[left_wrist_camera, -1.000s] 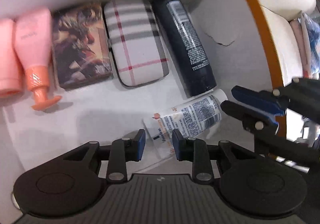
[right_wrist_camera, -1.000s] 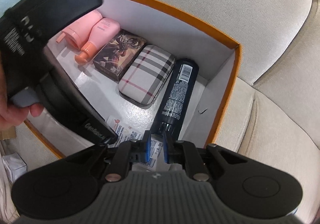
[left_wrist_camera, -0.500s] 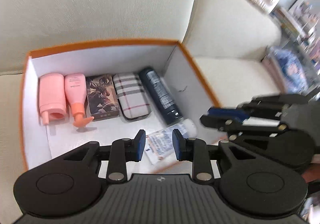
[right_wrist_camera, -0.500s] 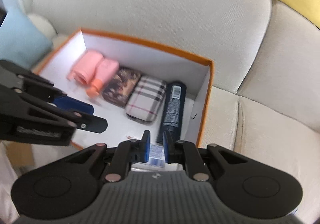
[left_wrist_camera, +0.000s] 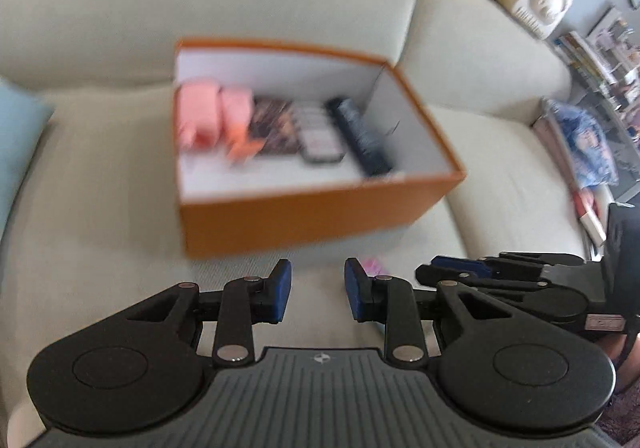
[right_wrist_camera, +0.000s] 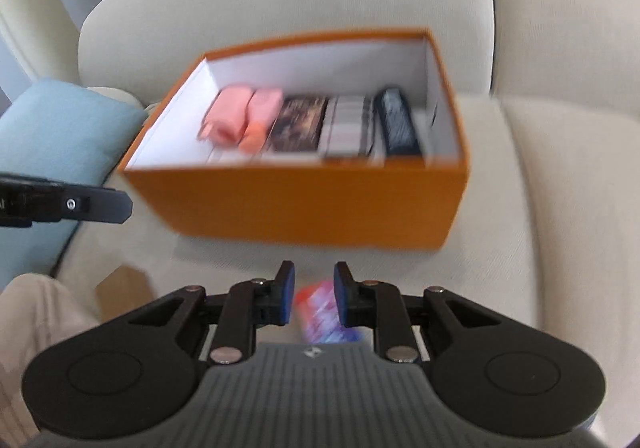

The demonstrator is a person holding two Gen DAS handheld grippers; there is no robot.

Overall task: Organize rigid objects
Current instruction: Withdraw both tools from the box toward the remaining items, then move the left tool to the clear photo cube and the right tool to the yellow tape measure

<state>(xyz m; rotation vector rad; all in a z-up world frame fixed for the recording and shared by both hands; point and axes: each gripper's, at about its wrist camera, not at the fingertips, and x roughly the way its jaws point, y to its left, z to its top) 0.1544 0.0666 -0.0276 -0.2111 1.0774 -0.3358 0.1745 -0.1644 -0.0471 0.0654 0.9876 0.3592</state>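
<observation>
Jaws of the right gripper (right_wrist_camera: 314, 298) have just been opening and now stand a little apart, with a small red-and-blue packet (right_wrist_camera: 324, 318) lying on the sofa seat between them — the blue pads do not seem to press on it, though the blur makes this hard to say. Jaws of the left gripper (left_wrist_camera: 316, 294) are also spread a little, and nothing is between them. Just behind both grippers stands the orange box (right_wrist_camera: 304, 203) on the sofa (right_wrist_camera: 540, 207). Inside it, along the back wall, lie side by side two pink bottles (right_wrist_camera: 240, 119), a dark patterned case (right_wrist_camera: 300, 123), a plaid case (right_wrist_camera: 348, 131) and a dark bottle (right_wrist_camera: 398, 123). Most of the sorting looks done. I judge that the packet is still left to pick up and put into the box.
</observation>
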